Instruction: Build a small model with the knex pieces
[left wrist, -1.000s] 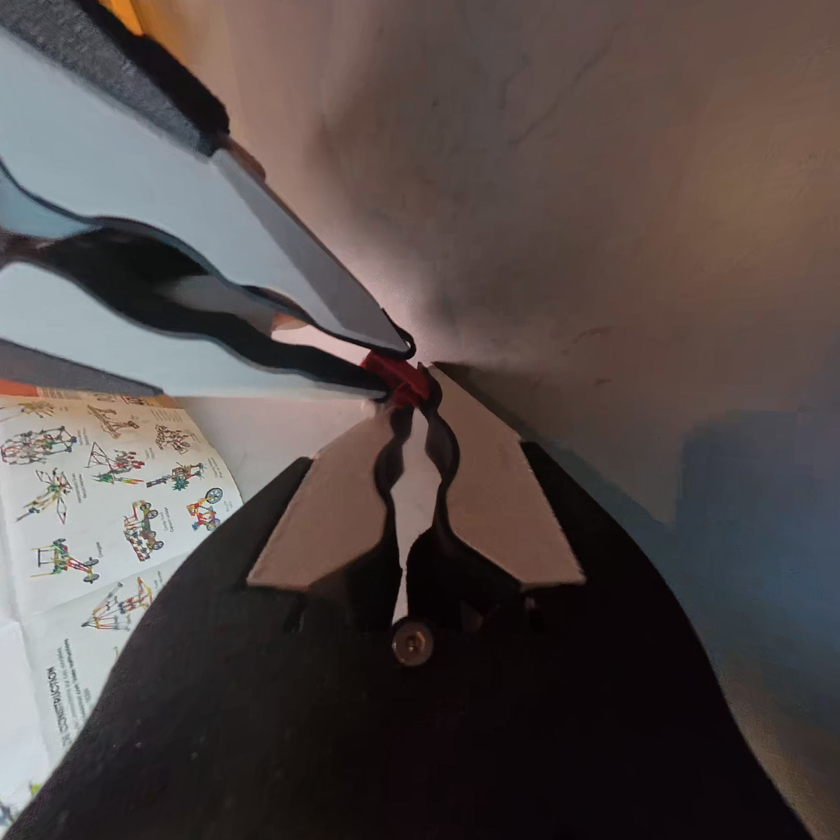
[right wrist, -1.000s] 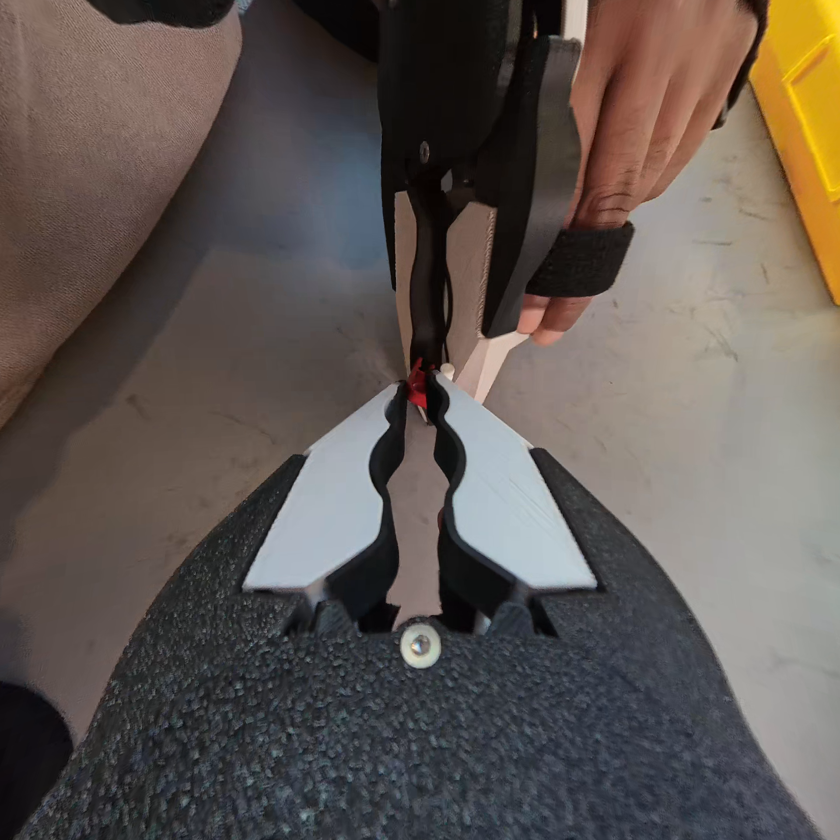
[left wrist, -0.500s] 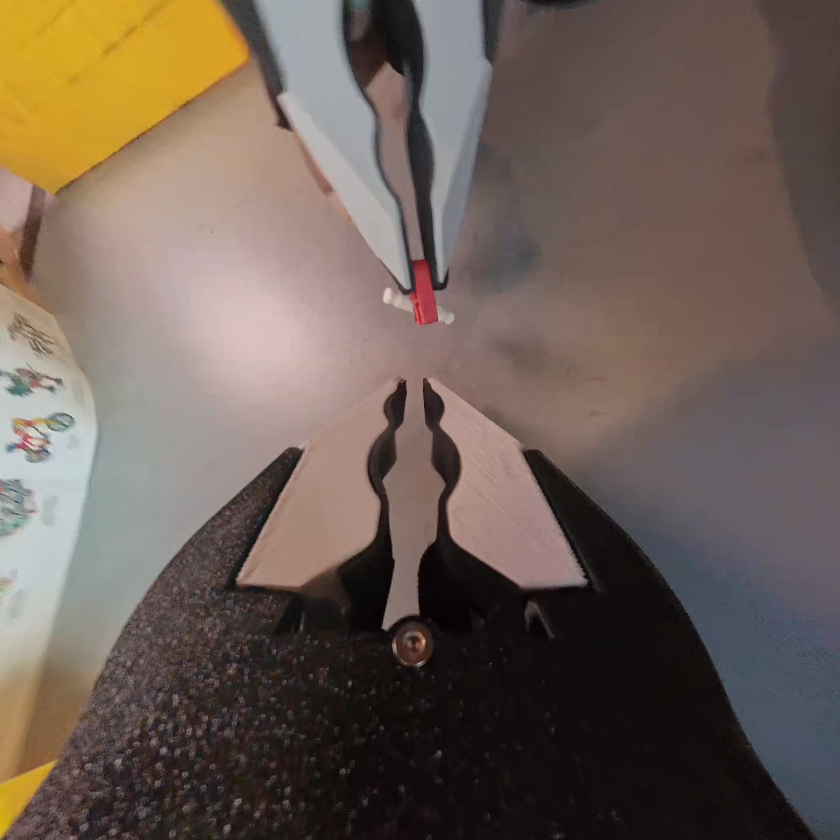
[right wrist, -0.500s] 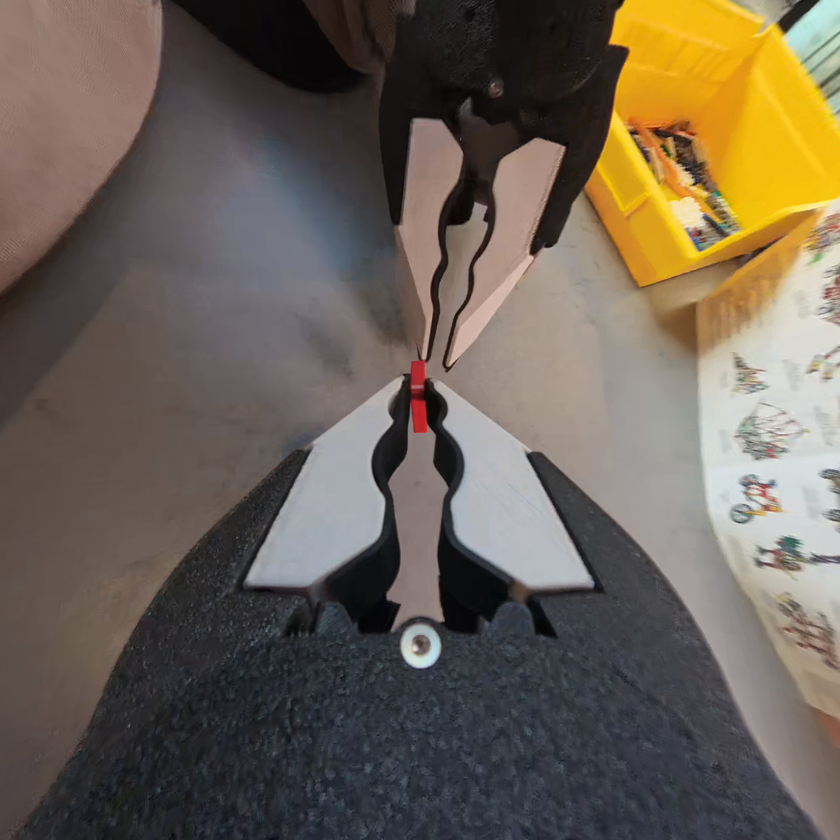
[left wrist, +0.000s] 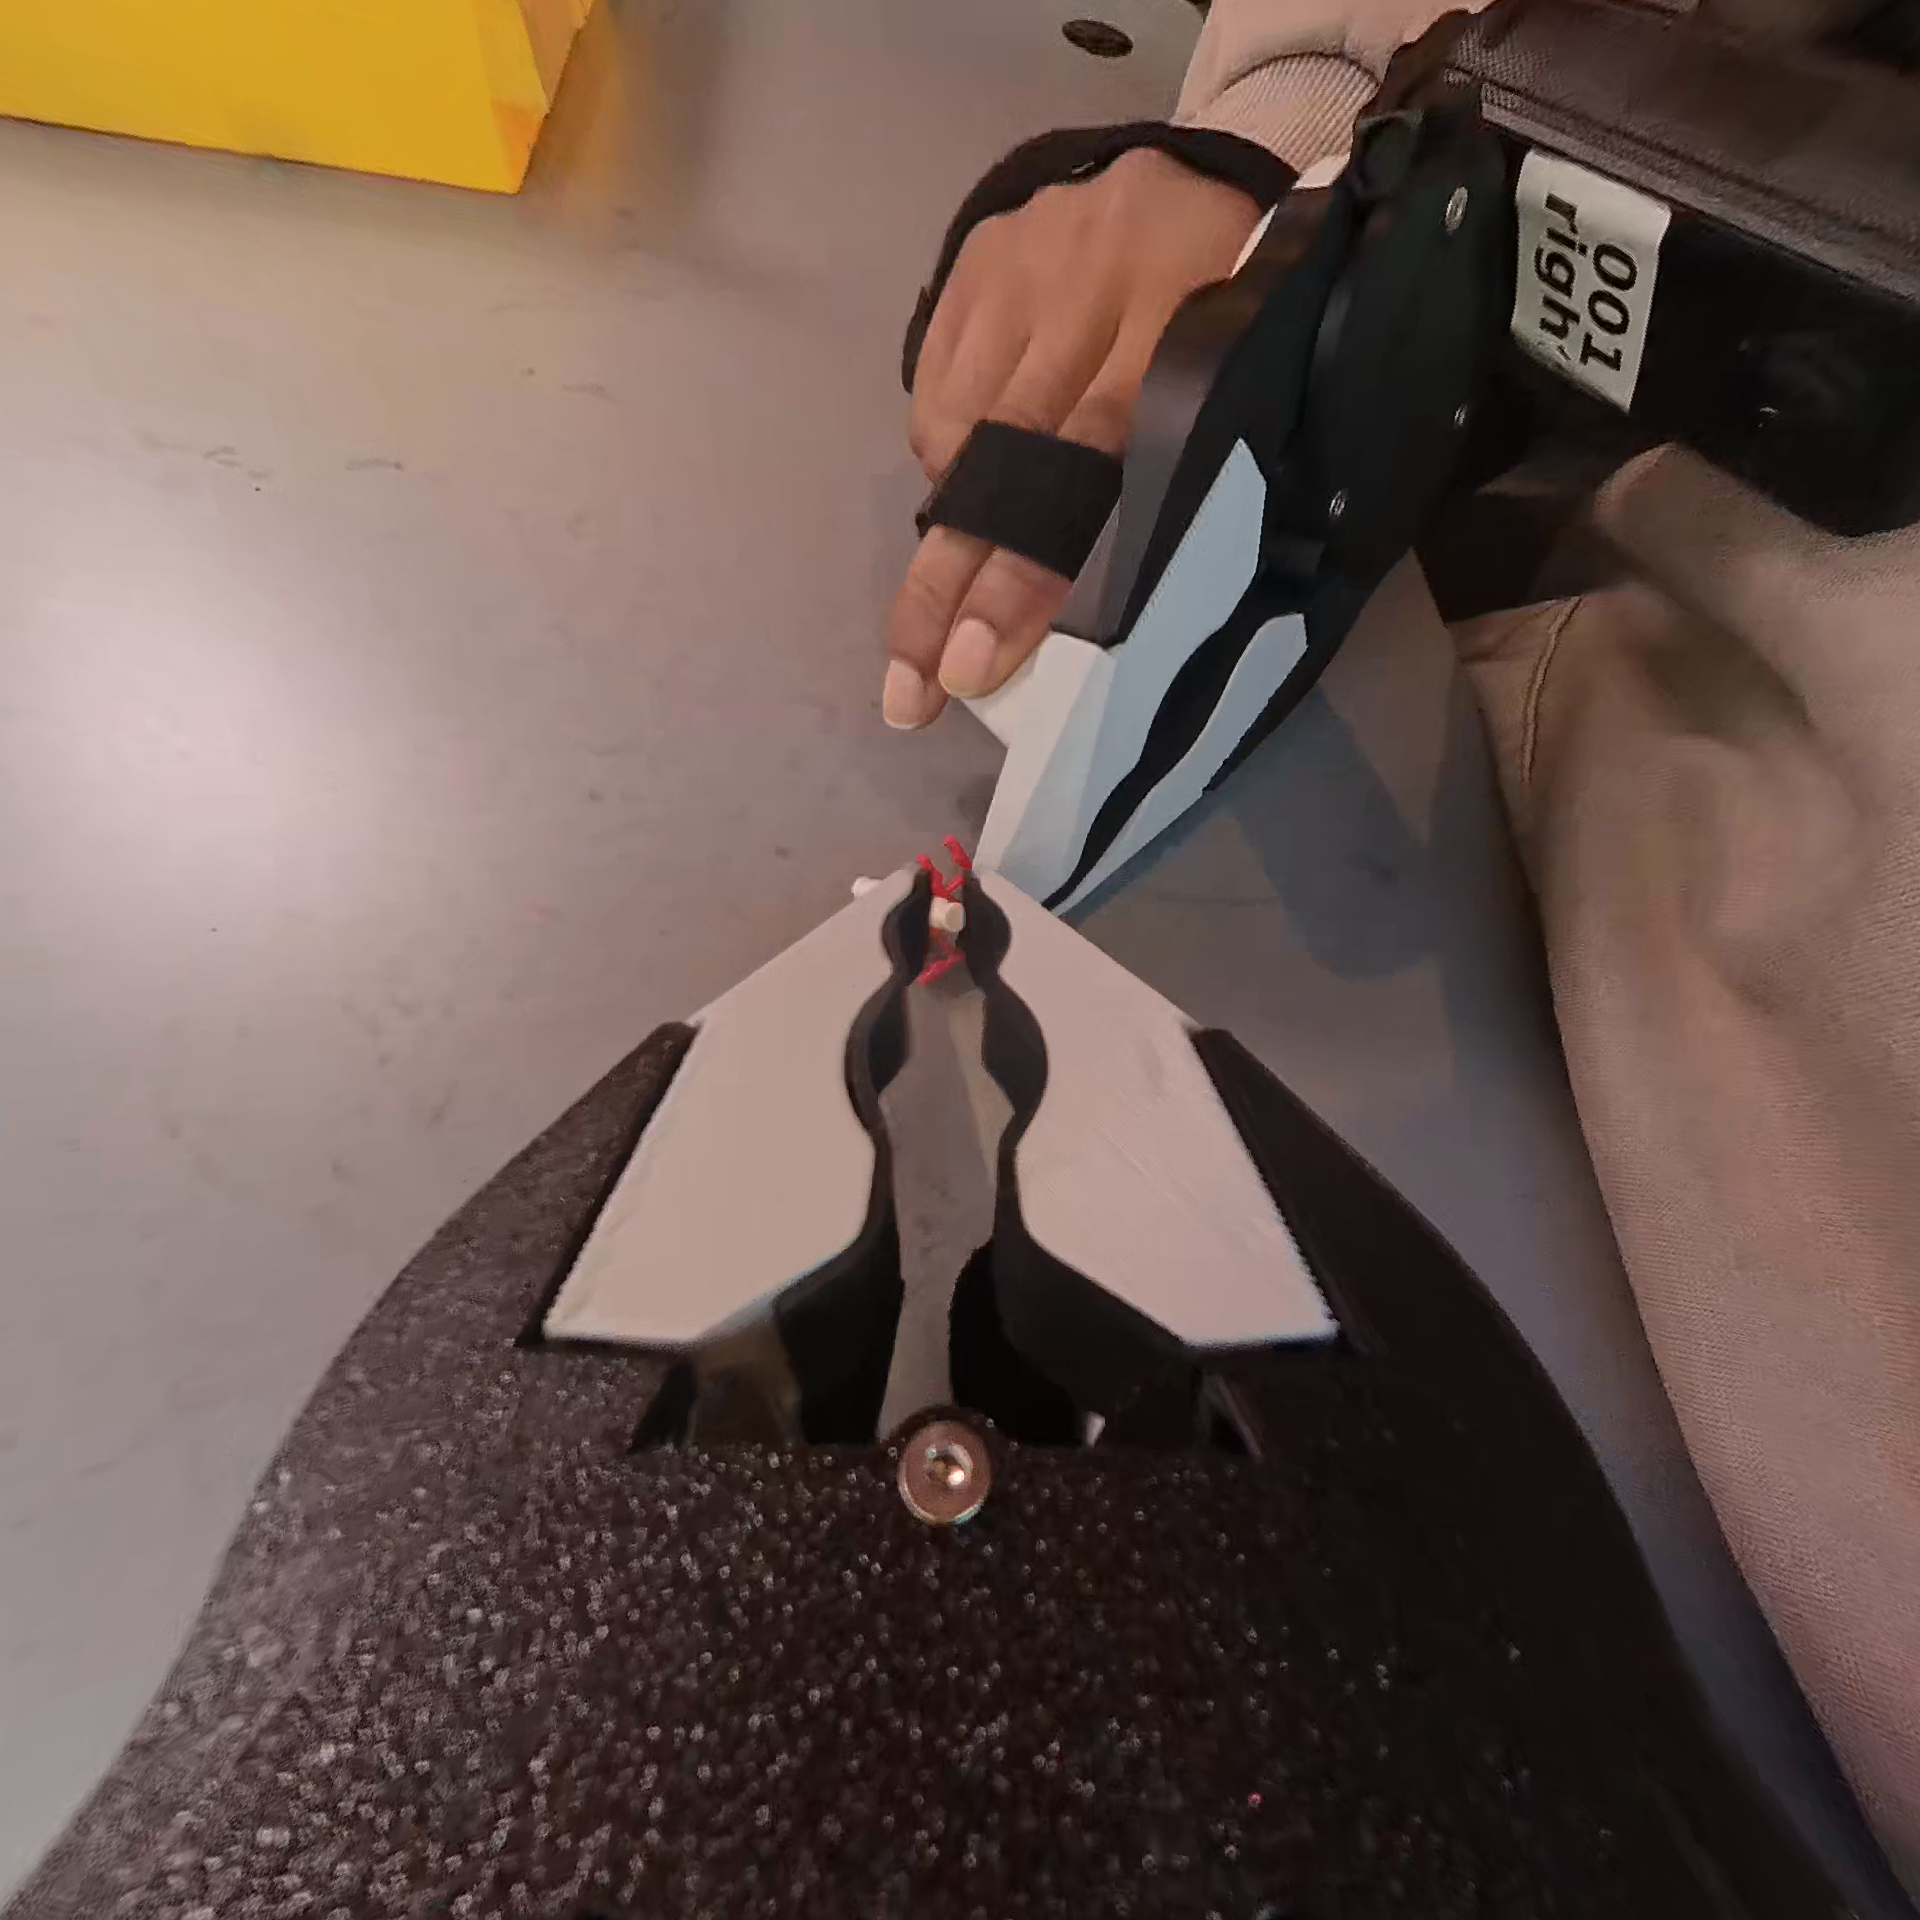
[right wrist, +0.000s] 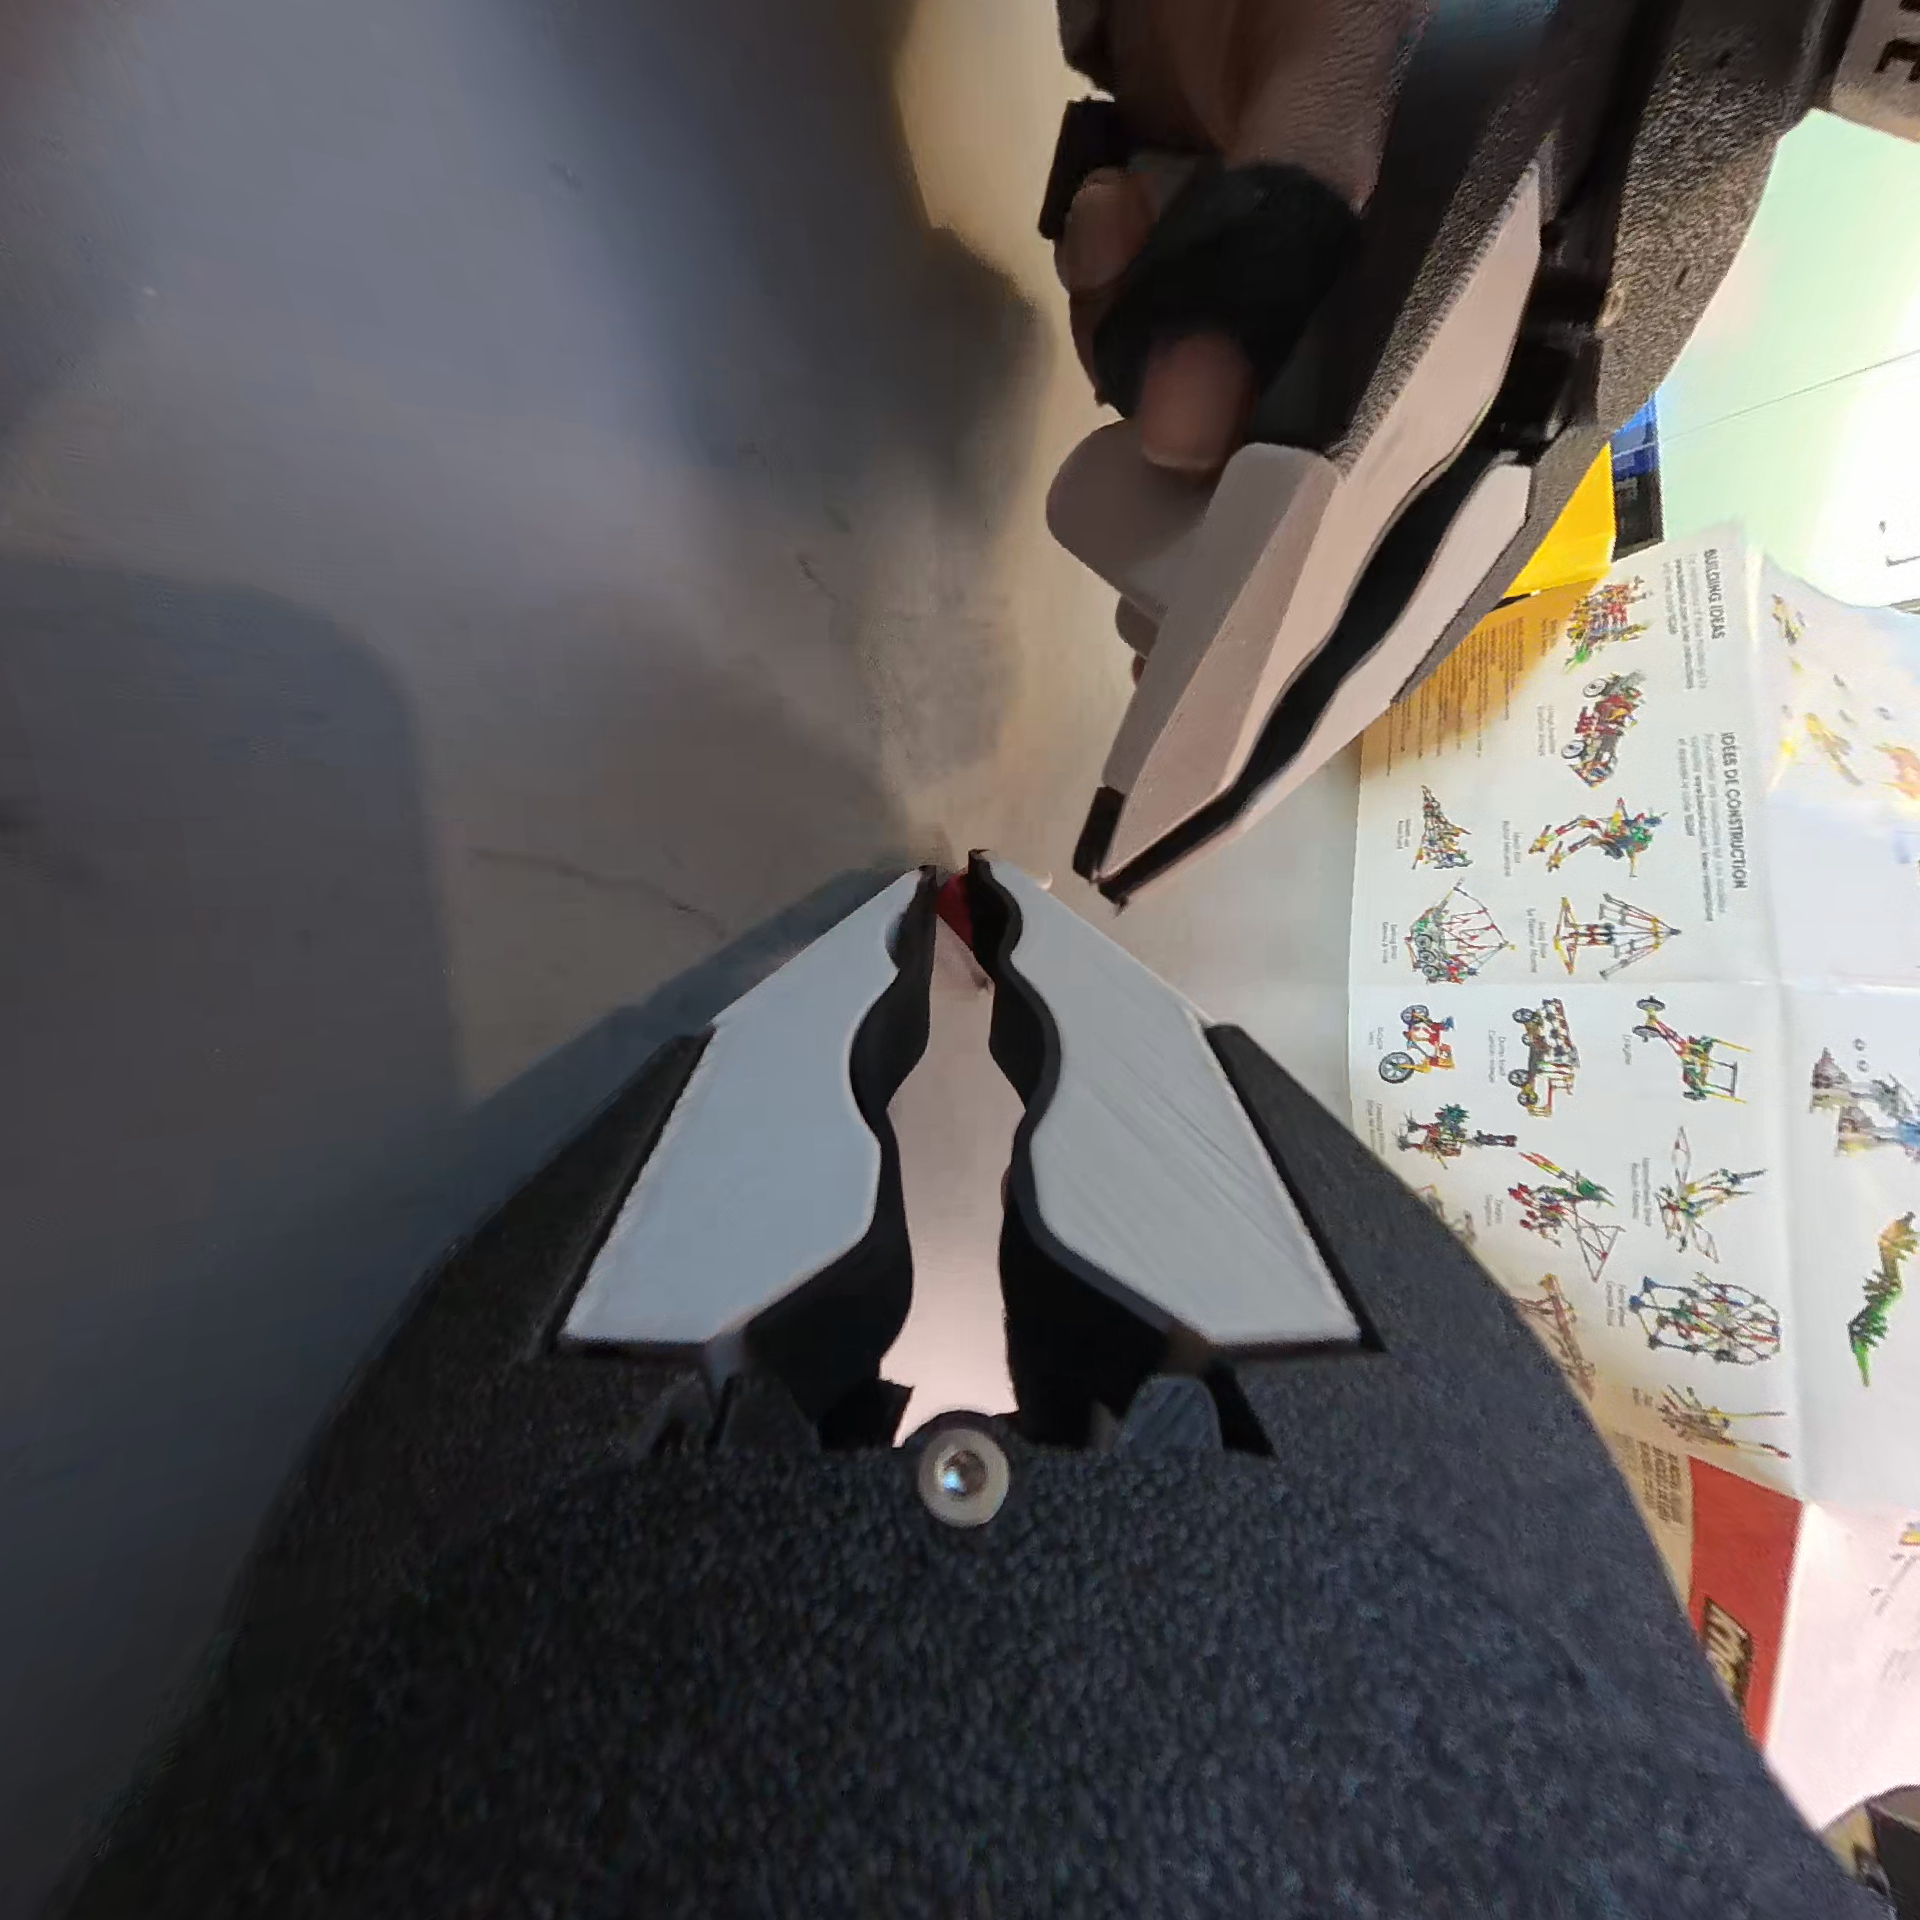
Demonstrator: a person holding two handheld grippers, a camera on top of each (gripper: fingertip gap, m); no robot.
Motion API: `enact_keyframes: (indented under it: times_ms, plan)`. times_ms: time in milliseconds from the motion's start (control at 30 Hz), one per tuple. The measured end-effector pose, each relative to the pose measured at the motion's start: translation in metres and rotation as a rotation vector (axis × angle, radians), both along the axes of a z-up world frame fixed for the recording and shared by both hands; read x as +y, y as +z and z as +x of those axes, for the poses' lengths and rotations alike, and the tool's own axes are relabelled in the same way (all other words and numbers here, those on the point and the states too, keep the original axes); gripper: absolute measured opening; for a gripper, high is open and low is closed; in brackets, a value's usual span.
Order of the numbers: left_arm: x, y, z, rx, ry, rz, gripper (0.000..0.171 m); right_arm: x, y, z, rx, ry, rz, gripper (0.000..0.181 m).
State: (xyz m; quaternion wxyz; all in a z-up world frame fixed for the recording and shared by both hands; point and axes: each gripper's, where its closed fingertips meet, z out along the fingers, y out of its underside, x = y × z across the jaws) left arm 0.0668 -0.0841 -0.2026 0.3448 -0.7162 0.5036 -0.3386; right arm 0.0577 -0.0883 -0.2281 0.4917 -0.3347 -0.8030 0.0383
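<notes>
My right gripper is shut on a small red connector with a short white rod through it, held just above the grey surface. My left gripper has its tips a narrow gap apart. The red connector and the white rod show in that gap. In the right wrist view the left gripper stands just right of the connector, next to the rod's end and apart from it. In the left wrist view the right gripper comes in from the upper right.
A yellow bin stands at the far left; it also shows in the right wrist view. A printed sheet of toy models lies to the right. A person's hand and a beige trouser leg are close by. Only a small space, under 4 cm, lies between the two pairs of fingers.
One second ago both grippers held the connector. The left gripper then let go and drew back. Now it has swung round and closed in on the connector again from another side.
</notes>
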Motion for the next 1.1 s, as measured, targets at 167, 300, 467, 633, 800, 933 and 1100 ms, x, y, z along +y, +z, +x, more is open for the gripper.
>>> enact_keyframes:
  times_ms: [167, 300, 467, 633, 800, 933, 1100]
  plan:
    - [0.000, -0.007, 0.003, 0.109, -0.020, 0.088, 0.000, 0.002, -0.001, 0.001, -0.025, -0.032, -0.071, 0.003]
    - [0.003, -0.006, -0.001, 0.091, -0.004, 0.042, 0.016, 0.005, 0.003, 0.003, 0.011, -0.043, -0.087, 0.004]
    - [-0.002, -0.008, 0.009, 0.086, -0.076, 0.050, 0.014, 0.004, 0.002, 0.008, 0.027, -0.016, -0.129, 0.004]
    - [-0.001, -0.013, 0.009, 0.121, -0.123, 0.031, 0.009, -0.004, -0.001, 0.014, -0.006, 0.047, -0.153, 0.003]
    - [0.004, -0.011, 0.001, 0.116, -0.080, 0.027, 0.017, -0.010, 0.013, 0.022, 0.047, -0.014, -0.374, 0.037]
    - [0.003, -0.012, 0.001, 0.094, -0.042, 0.005, 0.023, -0.002, 0.026, 0.032, 0.079, -0.118, -0.597, 0.055]
    - [-0.001, -0.018, 0.013, 0.124, -0.061, 0.008, 0.027, 0.003, 0.009, 0.041, -0.021, -0.170, -0.608, 0.047]
